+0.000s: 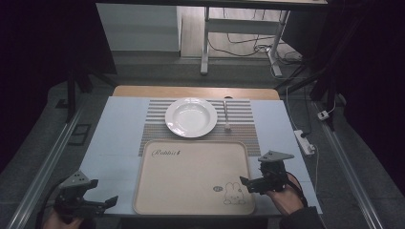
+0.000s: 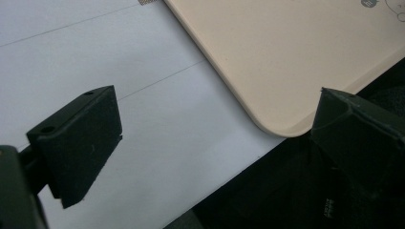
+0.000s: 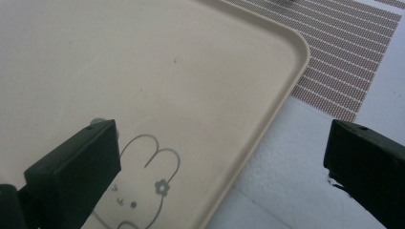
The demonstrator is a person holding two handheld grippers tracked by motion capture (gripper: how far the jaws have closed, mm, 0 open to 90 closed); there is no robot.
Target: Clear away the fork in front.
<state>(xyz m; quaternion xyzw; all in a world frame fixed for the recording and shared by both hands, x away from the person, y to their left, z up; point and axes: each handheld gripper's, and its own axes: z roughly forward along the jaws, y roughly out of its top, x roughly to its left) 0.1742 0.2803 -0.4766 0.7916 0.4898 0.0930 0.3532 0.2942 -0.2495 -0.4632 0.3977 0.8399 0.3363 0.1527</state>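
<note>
A beige tray (image 1: 191,174) with a rabbit drawing (image 1: 234,194) lies at the table's near middle. My left gripper (image 1: 102,192) hangs open at the near left corner of the table, just left of the tray. In the left gripper view its jaws stand wide apart, the gripper (image 2: 215,138) over the white table cover beside the tray's rounded corner (image 2: 282,95). My right gripper (image 1: 253,172) is open at the tray's right edge. In the right gripper view, the gripper (image 3: 219,162) straddles the tray's rim (image 3: 267,119), one jaw over the rabbit drawing (image 3: 153,176). Nothing is held.
A white plate (image 1: 190,117) sits on a striped placemat (image 1: 157,119) behind the tray, with a piece of cutlery (image 1: 226,114) to its right. A power strip (image 1: 304,141) and cables lie on the floor to the right. A desk frame (image 1: 205,43) stands beyond the table.
</note>
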